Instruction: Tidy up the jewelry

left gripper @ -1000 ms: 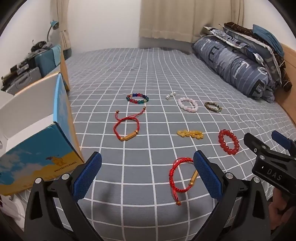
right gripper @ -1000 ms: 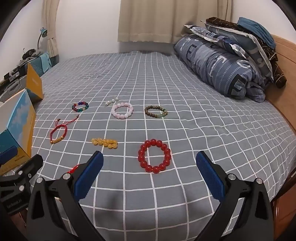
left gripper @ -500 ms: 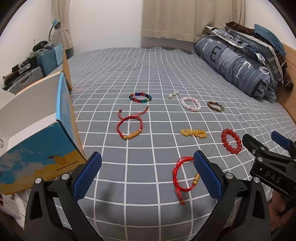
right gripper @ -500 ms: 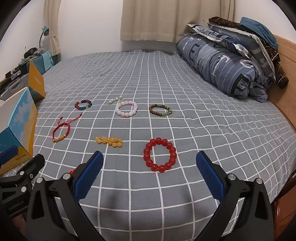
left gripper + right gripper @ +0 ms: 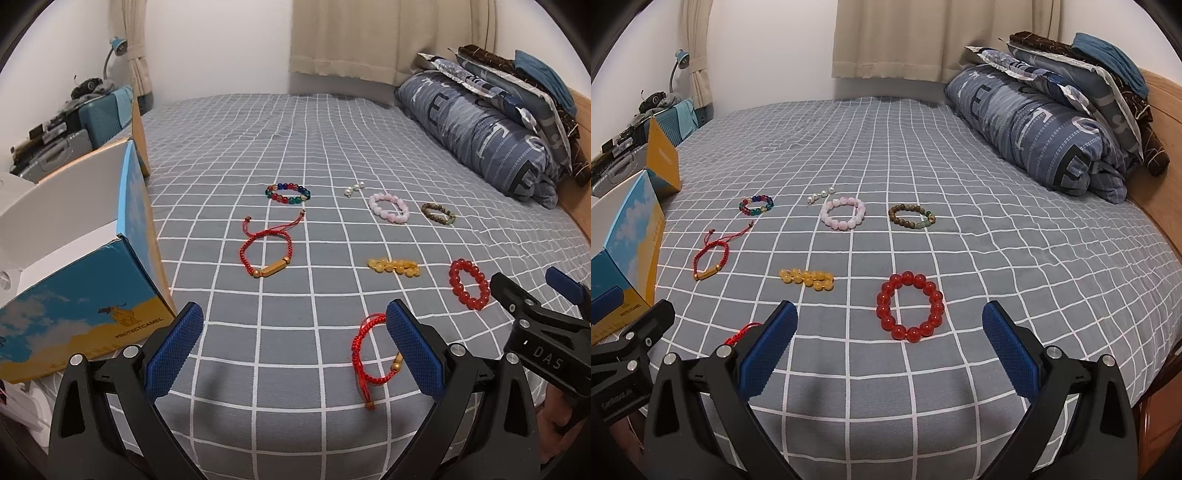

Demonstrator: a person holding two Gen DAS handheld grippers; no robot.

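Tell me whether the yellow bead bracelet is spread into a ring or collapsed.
Collapsed. The yellow bead bracelet lies flattened into a short double row with no open centre, unlike the red bead bracelet beside it, which forms an open ring.

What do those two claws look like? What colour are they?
Both look alike. The left claw has two black plastic arms with cut-out holes and silver screws, and its fingertips wear bumpy blue pads. The right claw matches it. Seen from the left camera, its black side carries white letters, "DAS". No cables or sleeves show.
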